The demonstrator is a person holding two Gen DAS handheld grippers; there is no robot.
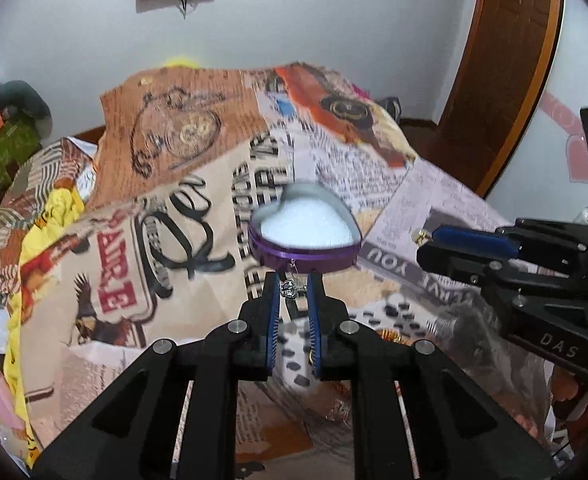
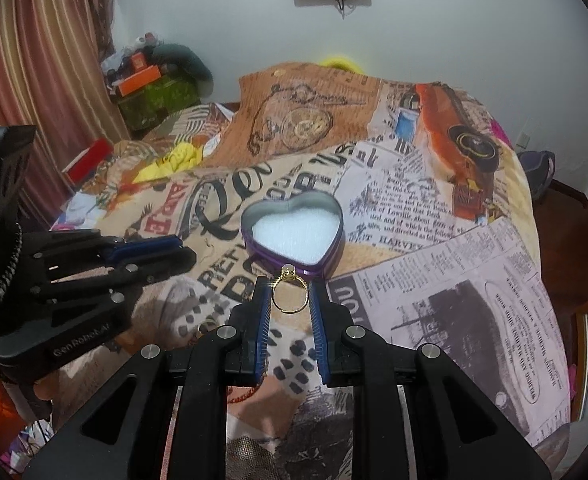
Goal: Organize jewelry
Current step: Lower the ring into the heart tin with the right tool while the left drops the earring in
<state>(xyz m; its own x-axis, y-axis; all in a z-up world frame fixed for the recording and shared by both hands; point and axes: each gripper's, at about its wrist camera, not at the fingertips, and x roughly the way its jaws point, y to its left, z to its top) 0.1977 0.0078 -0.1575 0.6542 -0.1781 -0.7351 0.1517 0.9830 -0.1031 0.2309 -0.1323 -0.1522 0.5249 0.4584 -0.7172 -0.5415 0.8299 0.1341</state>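
A purple heart-shaped tin (image 1: 306,236) with white foam inside stands open on the printed bedspread; it also shows in the right wrist view (image 2: 294,228). My left gripper (image 1: 293,284) is shut on a small silver earring (image 1: 290,289), held just in front of the tin's near rim. My right gripper (image 2: 289,294) is shut on a gold ring (image 2: 289,295) with a pale stone, also just in front of the tin. Each gripper shows in the other's view, the right one (image 1: 426,242) and the left one (image 2: 185,254), both beside the tin.
The bedspread (image 2: 434,240) has newspaper and car prints and rises in a fold behind the tin. More gold jewelry (image 1: 390,336) lies on the cloth near my grippers. Boxes (image 2: 141,76) and a curtain (image 2: 41,64) are at the far left; a wooden door (image 1: 506,60) is at the right.
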